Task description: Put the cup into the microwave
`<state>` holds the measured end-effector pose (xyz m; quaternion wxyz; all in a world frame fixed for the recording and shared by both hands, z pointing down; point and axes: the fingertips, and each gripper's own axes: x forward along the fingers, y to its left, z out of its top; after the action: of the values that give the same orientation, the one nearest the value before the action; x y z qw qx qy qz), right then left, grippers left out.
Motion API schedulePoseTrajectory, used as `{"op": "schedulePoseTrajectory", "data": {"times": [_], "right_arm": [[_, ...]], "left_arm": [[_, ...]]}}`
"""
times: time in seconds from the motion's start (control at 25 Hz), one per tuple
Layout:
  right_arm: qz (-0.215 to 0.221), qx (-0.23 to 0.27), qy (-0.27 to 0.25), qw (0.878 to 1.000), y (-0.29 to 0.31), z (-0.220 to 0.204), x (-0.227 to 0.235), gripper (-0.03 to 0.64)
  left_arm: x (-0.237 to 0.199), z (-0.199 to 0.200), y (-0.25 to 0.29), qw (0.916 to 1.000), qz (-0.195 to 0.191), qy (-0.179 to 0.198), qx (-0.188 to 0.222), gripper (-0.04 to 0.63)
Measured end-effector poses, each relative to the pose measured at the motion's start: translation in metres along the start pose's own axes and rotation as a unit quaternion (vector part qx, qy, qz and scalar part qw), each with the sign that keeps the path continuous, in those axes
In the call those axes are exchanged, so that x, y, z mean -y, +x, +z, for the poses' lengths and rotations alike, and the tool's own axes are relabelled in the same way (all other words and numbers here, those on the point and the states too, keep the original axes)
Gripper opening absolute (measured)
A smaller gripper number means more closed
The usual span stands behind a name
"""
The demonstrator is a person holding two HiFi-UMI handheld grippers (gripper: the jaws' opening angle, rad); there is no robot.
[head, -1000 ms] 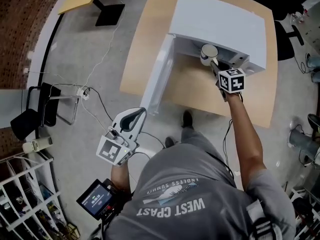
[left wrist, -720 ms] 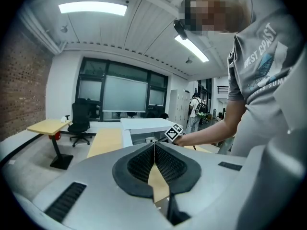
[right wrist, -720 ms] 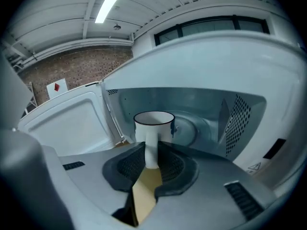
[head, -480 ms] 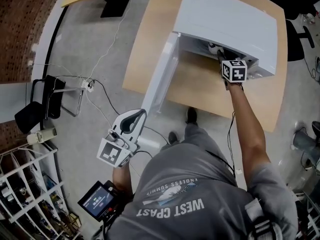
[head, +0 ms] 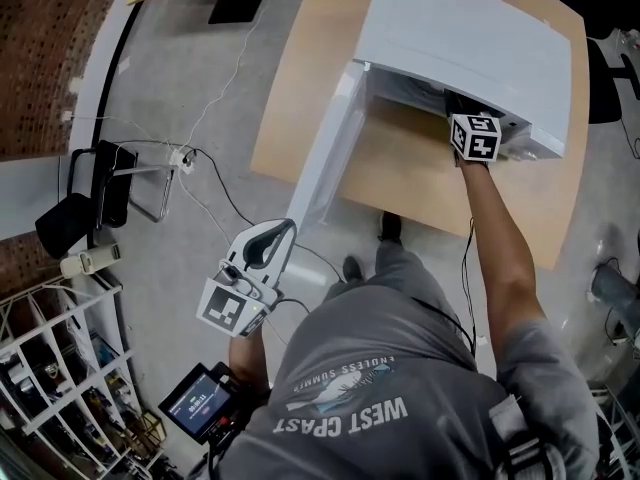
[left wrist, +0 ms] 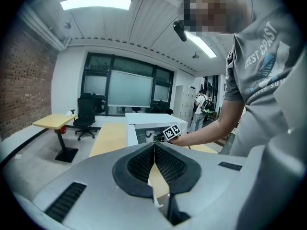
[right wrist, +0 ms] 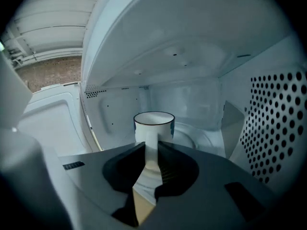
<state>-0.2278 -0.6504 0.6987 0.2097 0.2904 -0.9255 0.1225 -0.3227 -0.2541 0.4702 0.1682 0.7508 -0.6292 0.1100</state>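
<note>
Right gripper view shows the right gripper [right wrist: 146,164] pinching the cup [right wrist: 153,123] by its handle inside the microwave [right wrist: 192,56], while the left gripper [left wrist: 154,147] has its jaws closed on nothing.

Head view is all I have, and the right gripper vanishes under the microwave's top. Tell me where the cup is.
Observer: The right gripper view shows the white cup inside the microwave cavity, with the right gripper jaws shut on its handle.
Operator: Report the left gripper too.
Observer: In the left gripper view its jaws are together with nothing between them, and it points toward the microwave from a distance.
</note>
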Motion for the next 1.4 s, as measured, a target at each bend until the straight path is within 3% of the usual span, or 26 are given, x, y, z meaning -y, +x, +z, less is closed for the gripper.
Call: {"op": "schedulePoseTrajectory", "data": {"times": [0.48,0.56,0.68,0.8,0.96,1.12,1.24,1.4], "right_arm": [[-0.005,0.048,-0.044,0.998,0.017,0.000,0.003,0.071],[-0.011,0.053,-0.045,0.998,0.017,-0.006,0.014,0.071],[-0.020,0.054,-0.045,0.997,0.022,-0.020,0.034,0.071],[-0.017,0.049,-0.045,0.998,0.034,-0.016,0.029,0.071],[-0.028,0.032,-0.055,0.998,-0.024,0.055,-0.007,0.071],[-0.029,0.017,-0.068,0.997,-0.062,0.104,-0.028,0.072],[-0.032,0.010,-0.075,0.997,-0.061,0.105,-0.028,0.072],[-0.042,0.011,-0.064,0.997,-0.073,0.051,-0.053,0.138]], "left_arm": [[0.003,-0.004,0.009,1.0000,0.000,-0.002,-0.007,0.021],[0.008,-0.015,0.016,0.9997,-0.005,-0.001,-0.024,0.021],[0.012,-0.039,0.032,0.9978,-0.013,-0.016,-0.064,0.021],[0.003,-0.031,0.035,0.9984,-0.006,-0.034,-0.046,0.021],[0.008,0.043,-0.025,0.9996,-0.025,-0.009,0.010,0.021],[0.016,0.088,-0.074,0.9993,-0.027,-0.021,0.018,0.021],[0.012,0.087,-0.083,0.9993,-0.020,-0.024,0.018,0.021],[0.026,0.036,-0.114,0.9995,-0.013,-0.019,0.020,0.021]]}}
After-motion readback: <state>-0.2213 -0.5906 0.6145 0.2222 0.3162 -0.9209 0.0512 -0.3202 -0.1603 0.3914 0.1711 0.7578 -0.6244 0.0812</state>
